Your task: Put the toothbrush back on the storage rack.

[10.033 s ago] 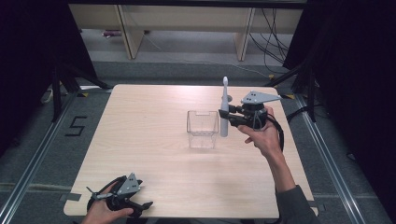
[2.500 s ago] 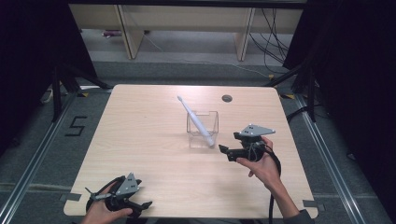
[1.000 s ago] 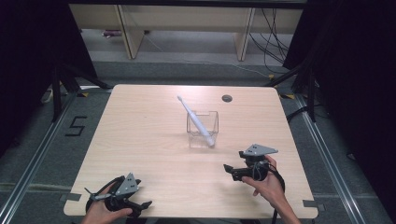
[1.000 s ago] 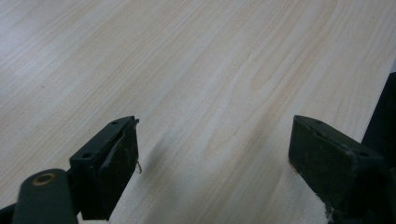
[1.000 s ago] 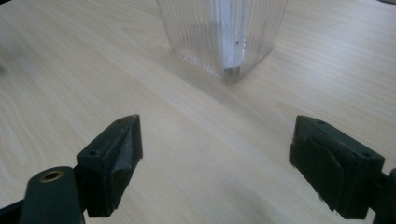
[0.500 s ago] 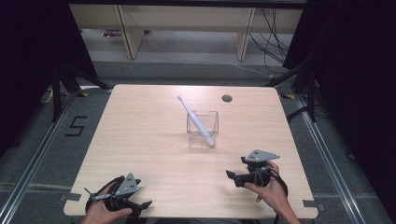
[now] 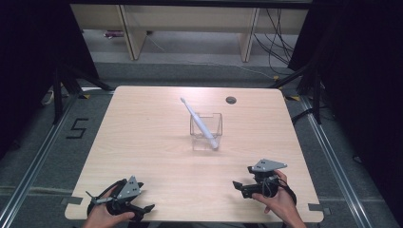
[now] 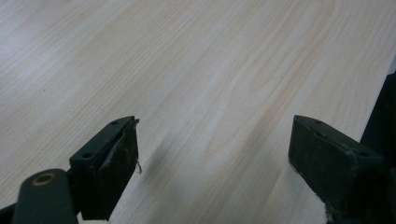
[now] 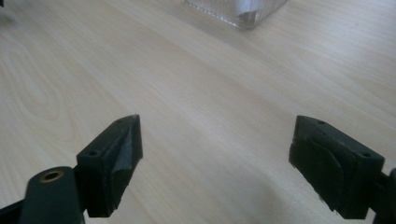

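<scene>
High view: the table (image 7: 142, 142) occupies the centre of the frame. A clear square container (image 7: 207, 131) stands slightly right of centre. A white toothbrush (image 7: 199, 122) leans in it, lower end inside at the container's lower right, upper end projecting past the rim toward the upper left. The right gripper (image 7: 243, 186) lies at lower right, held by a hand (image 7: 280, 203), well apart from the container. The left gripper (image 7: 142, 207) lies at lower left near the table's front edge, held by the other hand (image 7: 102, 218).

Left gripper view: the left gripper (image 8: 212, 163) has its jaws spread wide, one at lower left and one at lower right, with bare wood between them. Nothing is gripped.

Right gripper view: the right gripper (image 9: 215, 158) likewise has its jaws spread wide over bare wood and holds nothing. The container (image 9: 238, 10) appears at the top edge, right of centre, well apart from the jaws.
</scene>
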Demonstrator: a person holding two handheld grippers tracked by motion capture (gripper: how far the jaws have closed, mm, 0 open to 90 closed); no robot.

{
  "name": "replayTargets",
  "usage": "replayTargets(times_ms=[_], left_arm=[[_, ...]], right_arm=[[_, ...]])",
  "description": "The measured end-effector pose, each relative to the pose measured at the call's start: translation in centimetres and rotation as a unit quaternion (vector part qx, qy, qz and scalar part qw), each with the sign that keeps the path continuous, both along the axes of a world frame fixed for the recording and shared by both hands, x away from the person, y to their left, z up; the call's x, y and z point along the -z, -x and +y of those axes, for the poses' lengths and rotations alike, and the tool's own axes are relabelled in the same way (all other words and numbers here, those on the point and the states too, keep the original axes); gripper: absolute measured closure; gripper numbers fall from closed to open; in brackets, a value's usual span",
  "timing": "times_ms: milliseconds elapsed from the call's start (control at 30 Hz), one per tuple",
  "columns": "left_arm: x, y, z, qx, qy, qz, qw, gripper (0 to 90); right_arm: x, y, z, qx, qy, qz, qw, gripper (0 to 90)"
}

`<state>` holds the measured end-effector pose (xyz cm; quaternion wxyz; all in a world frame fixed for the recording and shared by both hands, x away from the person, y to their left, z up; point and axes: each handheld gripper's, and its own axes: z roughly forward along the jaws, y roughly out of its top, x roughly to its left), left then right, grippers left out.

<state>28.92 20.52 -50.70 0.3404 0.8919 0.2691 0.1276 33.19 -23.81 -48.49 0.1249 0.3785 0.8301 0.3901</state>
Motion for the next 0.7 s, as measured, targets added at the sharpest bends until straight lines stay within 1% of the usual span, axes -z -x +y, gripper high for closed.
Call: replayTargets(times_ms=[33,67,100,133,200,233,267,300,367,400,433,467,500,533,567,600,633,667,700], left_arm=[[-0.1,0.0,0.0,0.004,-0.002,-0.003,1.0,15.5],[0.0,0.0,0.0,0.001,0.002,-0.007,1.0,15.5],[0.0,0.0,0.0,0.001,0.003,-0.008,1.0,15.5],[0.0,0.1,0.0,-0.004,0.004,-0.005,1.0,15.5],[0.0,0.0,0.0,-0.001,0.002,-0.002,1.0,15.5],[0.0,0.0,0.0,-0.001,-0.001,0.0,1.0,15.5],[-0.1,0.0,0.0,0.001,-0.001,-0.002,1.0,15.5],[0.0,0.0,0.0,0.003,0.001,-0.007,1.0,15.5],[0.1,0.0,0.0,-0.002,0.003,-0.002,1.0,15.5],[0.0,0.0,0.0,-0.001,-0.002,0.0,1.0,15.5],[0.0,0.0,0.1,0.002,-0.003,-0.003,1.0,15.5],[0.0,0.0,0.1,0.002,-0.003,-0.003,1.0,15.4],[0.0,0.0,0.0,0.0,0.001,-0.003,1.0,15.5],[0.0,0.0,0.0,0.0,0.0,0.0,1.0,15.5],[0.0,0.0,0.0,0.004,-0.001,-0.005,1.0,15.4],[0.0,0.0,0.0,0.004,-0.001,-0.005,1.0,15.5],[-0.1,0.0,0.0,0.004,-0.004,-0.003,1.0,15.5],[0.0,0.0,0.0,0.003,-0.002,-0.004,1.0,15.5],[0.0,0.0,0.0,0.001,0.0,-0.002,1.0,15.5]], right_arm=[[0.1,0.1,0.0,-0.003,-0.006,0.008,0.9999,17.1],[0.1,0.2,0.0,-0.009,-0.004,-0.002,0.9999,16.6],[0.1,0.3,0.0,-0.02,-0.007,0.005,0.9998,16.3],[0.1,0.5,0.1,-0.016,-0.008,0.007,0.9998,16.3],[0.2,0.5,0.1,-0.024,-0.008,0.003,0.9997,16.1],[0.2,0.7,0.0,-0.017,-0.004,0.003,0.9998,16.2],[0.3,0.8,0.0,-0.017,-0.004,0.002,0.9998,16.1],[0.3,0.9,0.0,-0.017,-0.002,0.011,0.9998,16.1],[0.3,1.0,-0.2,-0.011,0.002,0.013,0.9999,16.2],[0.3,1.1,-0.2,-0.009,0.005,0.008,0.9999,16.2],[0.3,1.2,-0.3,-0.014,0.001,0.013,0.9998,16.2],[0.3,1.2,-0.4,-0.013,0.003,0.009,0.9999,16.1],[0.4,1.2,-0.4,-0.012,-0.001,0.011,0.9999,16.2],[0.4,1.4,-0.5,-0.004,0.007,0.011,0.9999,16.2],[0.5,1.3,-0.6,-0.014,0.012,0.009,0.9998,16.2],[0.5,1.5,-0.5,-0.005,0.009,0.023,0.9997,16.3],[0.7,1.3,-0.7,-0.017,0.021,0.01,0.9996,16.4],[0.7,1.4,-0.7,-0.017,0.024,0.008,0.9995,16.5],[0.6,1.4,-0.8,-0.014,0.031,0.0,0.9994,16.5]])
